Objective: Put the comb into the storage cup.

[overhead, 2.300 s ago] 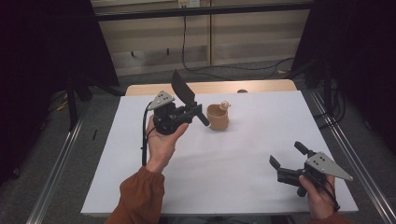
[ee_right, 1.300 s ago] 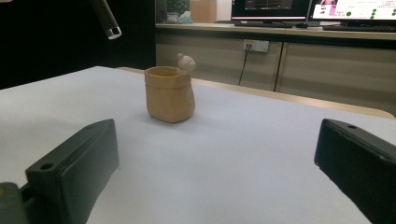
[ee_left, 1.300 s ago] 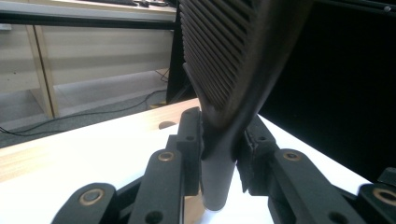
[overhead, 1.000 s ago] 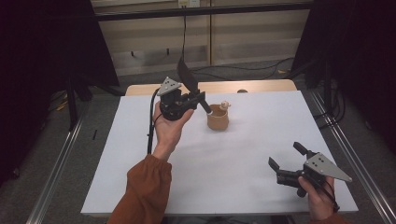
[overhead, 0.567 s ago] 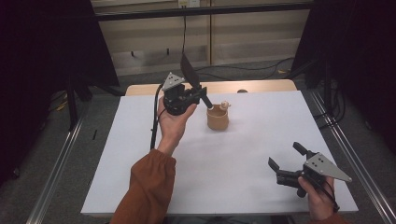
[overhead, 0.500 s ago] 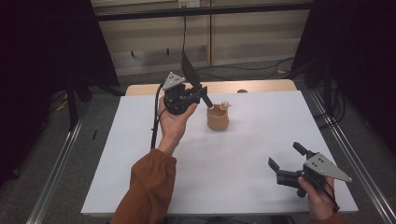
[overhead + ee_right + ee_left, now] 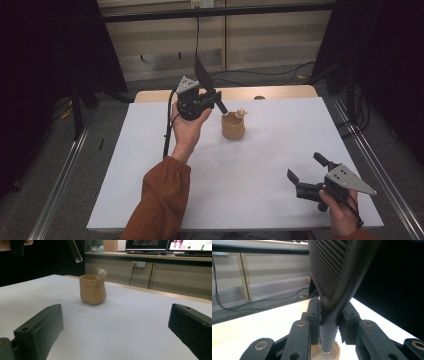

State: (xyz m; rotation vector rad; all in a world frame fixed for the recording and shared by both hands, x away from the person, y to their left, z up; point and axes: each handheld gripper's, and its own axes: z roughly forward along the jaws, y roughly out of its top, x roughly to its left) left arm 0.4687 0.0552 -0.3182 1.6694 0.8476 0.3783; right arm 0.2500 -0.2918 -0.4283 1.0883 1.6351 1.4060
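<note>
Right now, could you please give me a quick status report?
Left gripper shut on black spatula, handle end above tan cup. Right gripper open, empty. Nothing in the way.

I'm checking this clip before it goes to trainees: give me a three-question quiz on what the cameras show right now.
1. True or false: the left gripper is shut on a black slotted spatula.
2. Where does the spatula's handle end point? A) at the table's near edge B) down over the mouth of the tan cup C) at the right gripper
3. Fill in: the right gripper's jaws stand ____, low over the white table.

Key: 1 true. 2 B. 3 open, with nothing between them.
</note>
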